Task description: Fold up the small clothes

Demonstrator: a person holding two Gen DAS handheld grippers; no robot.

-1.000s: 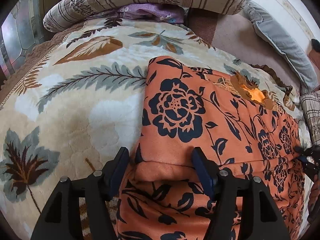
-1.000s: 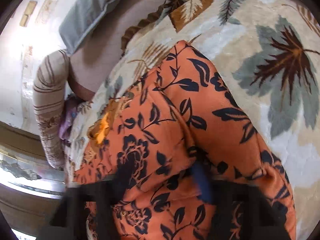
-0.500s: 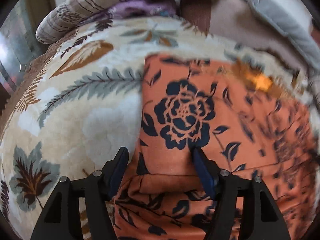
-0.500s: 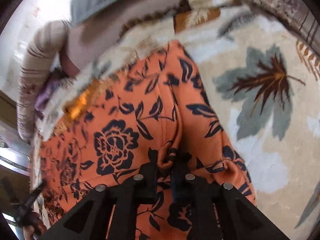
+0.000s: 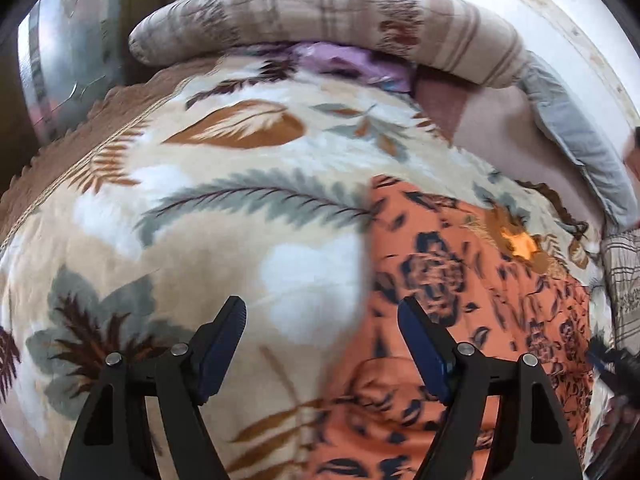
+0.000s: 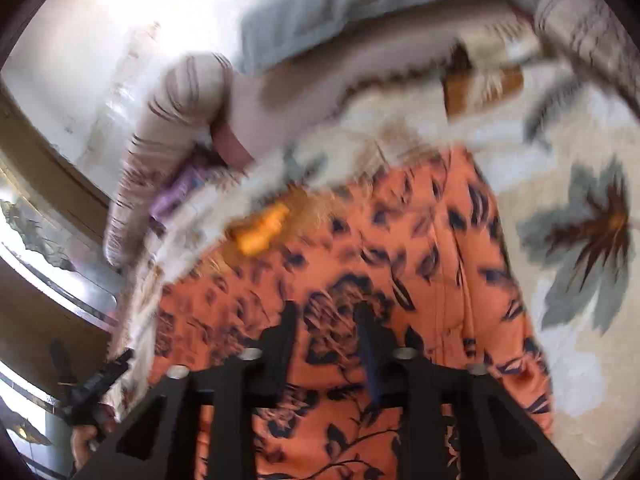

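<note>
An orange garment with a dark floral print (image 5: 460, 320) lies folded on a leaf-patterned blanket (image 5: 200, 240); it also shows in the right wrist view (image 6: 400, 272). My left gripper (image 5: 320, 332) is open and empty, over the blanket at the garment's left edge. My right gripper (image 6: 326, 332) is open and empty, just above the middle of the garment. Both views are blurred by motion. The other gripper shows small at the right edge of the left wrist view (image 5: 612, 364) and at the lower left of the right wrist view (image 6: 100, 384).
A striped bolster pillow (image 5: 320, 16) lies along the bed's far end with a purple cloth (image 5: 344, 60) under it. A grey pillow (image 5: 580, 144) lies at the right. The white wall (image 6: 80, 40) is behind.
My left gripper has moved left and back off the garment, still open. My right gripper has let go of the pinched fold and opened, and has moved left over the garment.
</note>
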